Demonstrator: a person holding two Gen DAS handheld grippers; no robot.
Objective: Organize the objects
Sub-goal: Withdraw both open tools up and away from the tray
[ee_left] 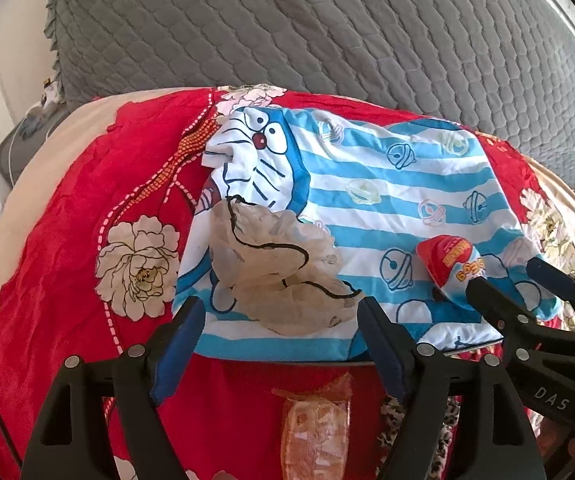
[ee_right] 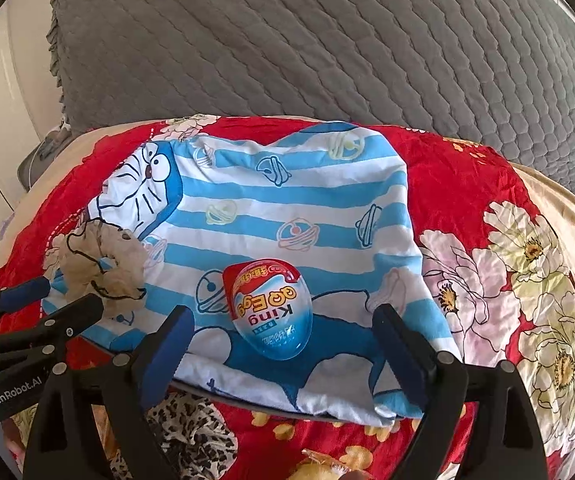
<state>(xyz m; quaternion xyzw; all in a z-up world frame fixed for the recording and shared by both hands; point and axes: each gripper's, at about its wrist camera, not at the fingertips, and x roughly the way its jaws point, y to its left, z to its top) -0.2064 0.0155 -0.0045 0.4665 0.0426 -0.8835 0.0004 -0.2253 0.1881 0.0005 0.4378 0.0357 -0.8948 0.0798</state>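
While both grippers stand spread and empty, the egg and pouch lie ungathered; sorting seems barely begun.

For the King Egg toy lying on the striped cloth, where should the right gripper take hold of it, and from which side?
Grip the egg across its widest middle, one finger on each long flank. It lies flat on the striped cloth, blue end toward the right gripper, whose open jaws already straddle it. Coming straight forward and slightly down probably works; the tapered ends would likely slip.
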